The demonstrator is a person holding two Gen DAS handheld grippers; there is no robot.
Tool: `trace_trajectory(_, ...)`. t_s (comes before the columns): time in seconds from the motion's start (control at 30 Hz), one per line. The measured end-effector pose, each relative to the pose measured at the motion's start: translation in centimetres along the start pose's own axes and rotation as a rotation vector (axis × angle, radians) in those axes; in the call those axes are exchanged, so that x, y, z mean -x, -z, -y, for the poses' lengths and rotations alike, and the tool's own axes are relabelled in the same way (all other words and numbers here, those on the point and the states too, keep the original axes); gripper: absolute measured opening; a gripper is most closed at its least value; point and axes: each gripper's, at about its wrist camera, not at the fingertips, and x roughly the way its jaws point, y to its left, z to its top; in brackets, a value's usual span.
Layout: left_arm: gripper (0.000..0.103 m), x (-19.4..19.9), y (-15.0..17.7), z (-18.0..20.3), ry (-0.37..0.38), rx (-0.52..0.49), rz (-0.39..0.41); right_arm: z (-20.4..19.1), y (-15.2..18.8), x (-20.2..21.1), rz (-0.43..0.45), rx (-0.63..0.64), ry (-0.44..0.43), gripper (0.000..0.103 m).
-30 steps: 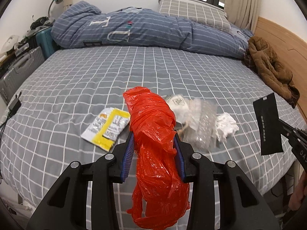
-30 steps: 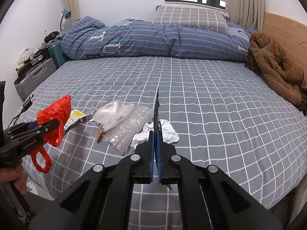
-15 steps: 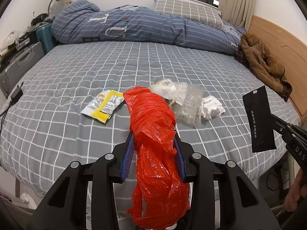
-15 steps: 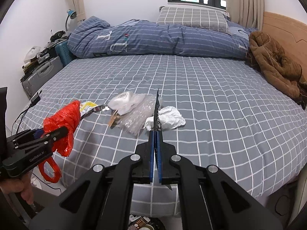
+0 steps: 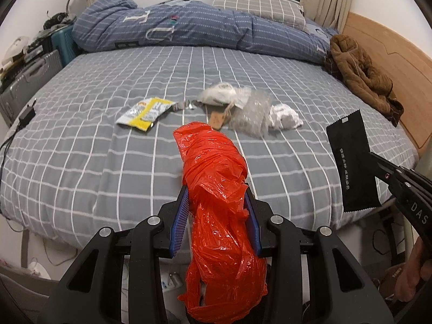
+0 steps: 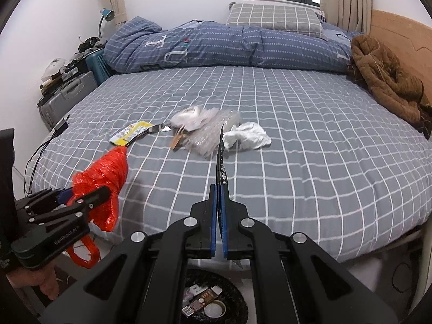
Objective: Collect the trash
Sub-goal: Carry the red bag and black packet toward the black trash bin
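Your left gripper (image 5: 216, 216) clamps the red bag (image 5: 218, 189); your right gripper (image 6: 219, 208) pinches the black sachet (image 5: 351, 162) edgewise. A loosened grip drops it outside the bin (image 6: 213, 299).

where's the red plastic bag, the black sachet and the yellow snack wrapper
red plastic bag (image 5: 216, 172): left wrist view, crumpled middle between the pads
black sachet (image 5: 351, 159): left wrist view, flat printed face
yellow snack wrapper (image 5: 147, 110): left wrist view, centre of the packet
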Motion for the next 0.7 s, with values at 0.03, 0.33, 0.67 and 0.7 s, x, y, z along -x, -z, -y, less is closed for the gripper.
trace_trajectory(0.03,0.037,0.1,0.3,0.0,0.001,0.001,-0.002,-0.2,0.4,0.3,-0.002,-0.001,-0.003,0.002)
trace_trajectory(0.33,0.037,1.2,3.6,0.5,0.004,-0.005,-0.037,-1.4,3.4,1.5,-0.031,-0.008,-0.022,0.002)
trace_trajectory(0.67,0.037,1.5,7.4,0.6,0.003,0.004,-0.09,-2.2,6.8,2.3,-0.073,-0.019,-0.036,0.002)
trace_trajectory(0.7,0.037,1.6,7.7,0.6,0.002,0.005,-0.094,-2.2,7.2,2.4,-0.078,-0.018,-0.036,0.002)
